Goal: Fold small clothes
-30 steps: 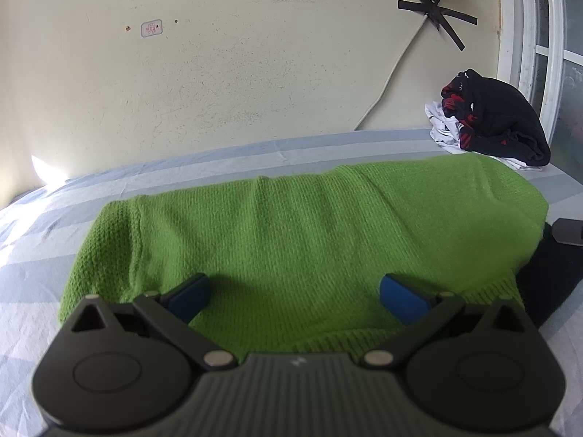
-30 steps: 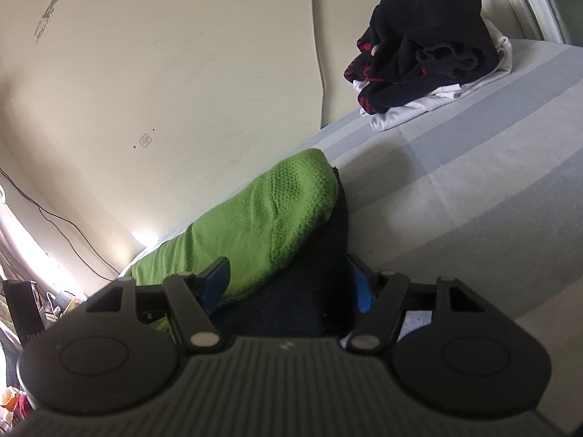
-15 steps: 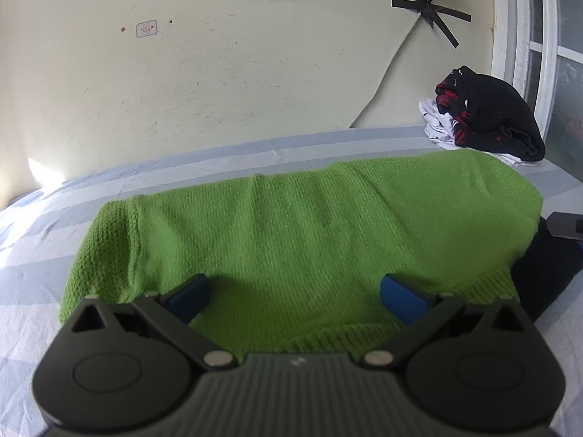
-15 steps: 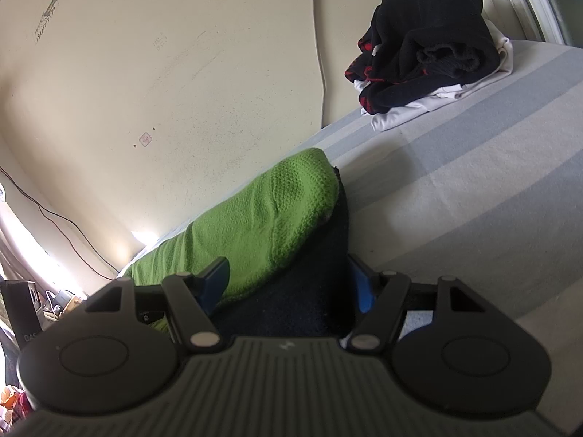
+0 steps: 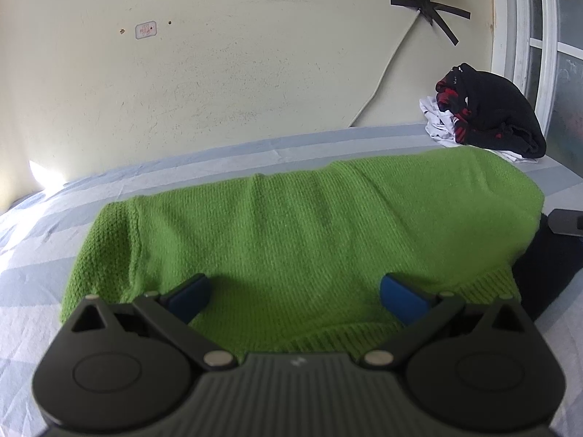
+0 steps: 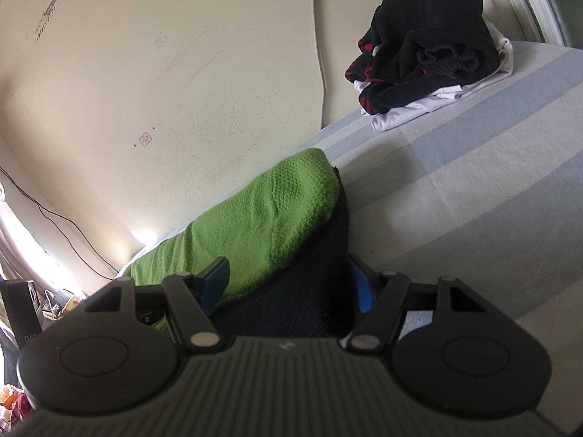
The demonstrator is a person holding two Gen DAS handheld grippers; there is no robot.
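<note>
the green sweater (image 5: 302, 233) lies spread flat across the striped bed (image 5: 182, 167), its ribbed hem at the near edge and one end reaching toward the bed's far right corner, where a pile (image 5: 488, 116) of black, red and white clothes sits against the wall. a dark cloth (image 6: 309, 284) lies under the sweater's right end and shows past it.

the left gripper (image 5: 295, 293) hangs over the hem with its blue fingers (image 5: 189, 296) spread wide, holding nothing. the right gripper (image 6: 289, 284) sits at the sweater's right end, also released, its fingers on either side of the dark cloth and the green edge; whether they touch the fabric i cannot tell.

this looks like the start of a fold: the sweater is laid out and no fold in it is visible, with both grippers placed for a grab. the next move likely calls for each to drop onto the knit and pinch only the green layer. the right one must keep clear of the dark cloth beneath, or both will lift together.
</note>
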